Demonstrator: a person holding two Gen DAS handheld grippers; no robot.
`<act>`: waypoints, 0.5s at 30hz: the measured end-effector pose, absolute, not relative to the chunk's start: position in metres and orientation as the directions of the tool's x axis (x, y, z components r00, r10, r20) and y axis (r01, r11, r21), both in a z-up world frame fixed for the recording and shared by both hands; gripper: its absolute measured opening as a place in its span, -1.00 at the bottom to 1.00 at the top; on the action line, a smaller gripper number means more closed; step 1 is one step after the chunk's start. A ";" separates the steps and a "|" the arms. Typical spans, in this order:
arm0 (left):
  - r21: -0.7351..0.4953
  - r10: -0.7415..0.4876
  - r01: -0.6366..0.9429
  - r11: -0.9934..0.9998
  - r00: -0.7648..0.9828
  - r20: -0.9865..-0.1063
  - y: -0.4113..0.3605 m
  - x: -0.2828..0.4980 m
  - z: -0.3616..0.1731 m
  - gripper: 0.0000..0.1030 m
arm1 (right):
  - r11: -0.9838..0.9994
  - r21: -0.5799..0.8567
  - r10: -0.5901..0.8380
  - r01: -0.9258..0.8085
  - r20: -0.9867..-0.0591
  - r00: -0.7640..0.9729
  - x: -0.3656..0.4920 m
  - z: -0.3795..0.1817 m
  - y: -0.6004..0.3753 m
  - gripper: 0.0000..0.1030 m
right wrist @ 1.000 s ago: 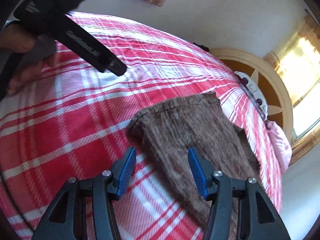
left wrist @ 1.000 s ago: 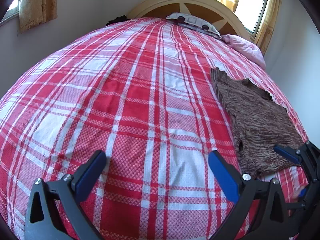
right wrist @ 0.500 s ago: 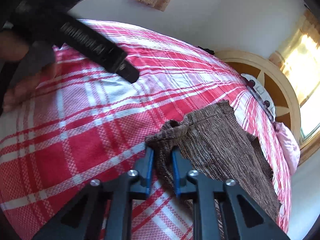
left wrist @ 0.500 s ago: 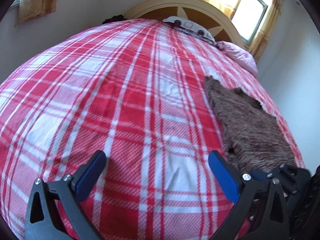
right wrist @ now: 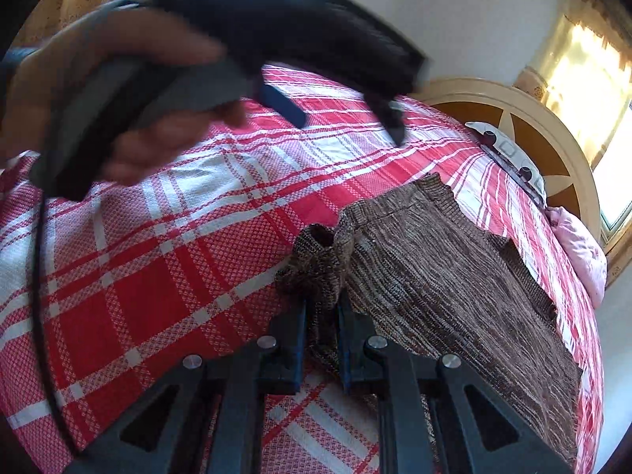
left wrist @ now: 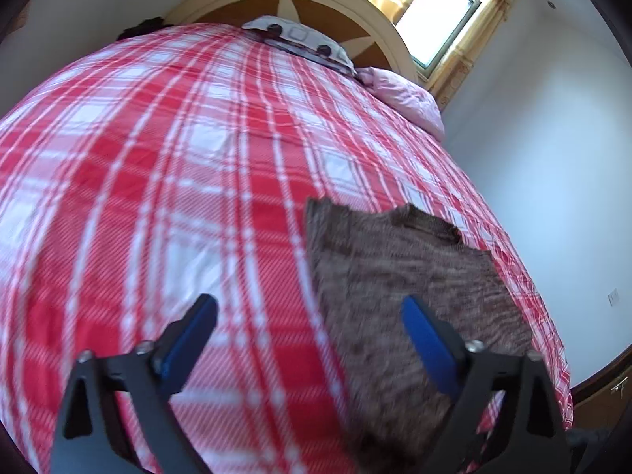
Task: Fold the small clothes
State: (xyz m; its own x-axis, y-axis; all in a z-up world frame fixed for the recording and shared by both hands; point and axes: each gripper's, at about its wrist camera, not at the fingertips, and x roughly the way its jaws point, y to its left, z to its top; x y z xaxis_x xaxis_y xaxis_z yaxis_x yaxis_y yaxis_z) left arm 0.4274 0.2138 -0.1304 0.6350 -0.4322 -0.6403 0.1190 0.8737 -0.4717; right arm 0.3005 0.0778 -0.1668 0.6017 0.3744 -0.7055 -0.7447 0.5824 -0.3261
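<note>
**Between my right tool's pads: a gathered corner of the brown garment**

Ahead of both tools lies a bed covered with a red-and-white plaid bedspread, and on it the small brown knit garment that I am folding. My right tool is closed tight on a bunched corner of that garment: the blue pads press on the fabric from both sides, and a crumpled fold rises just beyond the fingertips. Past and to the right of this tool, the rest of the garment lies spread flat on the bedspread, reaching toward the headboard.

My left tool holds nothing. Its jaws stand wide and are closing at this moment, with only bedspread and the garment's near left edge showing in the gap. The pads touch no fabric. In this view the garment lies ahead and to the right, passing behind the right finger. The picture is blurred, so I cannot tell how high the tool is above the cloth.

Seen from my right wrist, the left tool hangs above the bedspread to the upper left, gripped by my left hand, well apart from the pinched corner.

Beyond the garment, at the head of the bed, sit a patterned pillow and a pink pillow, beside a bright window.
</note>
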 end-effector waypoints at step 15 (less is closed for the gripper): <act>-0.472 -0.503 0.208 0.857 0.540 -0.675 0.172 0.507 -0.153 0.52 | 0.592 -0.336 0.365 -0.732 -0.698 0.616 0.298 -0.168 0.078 -0.74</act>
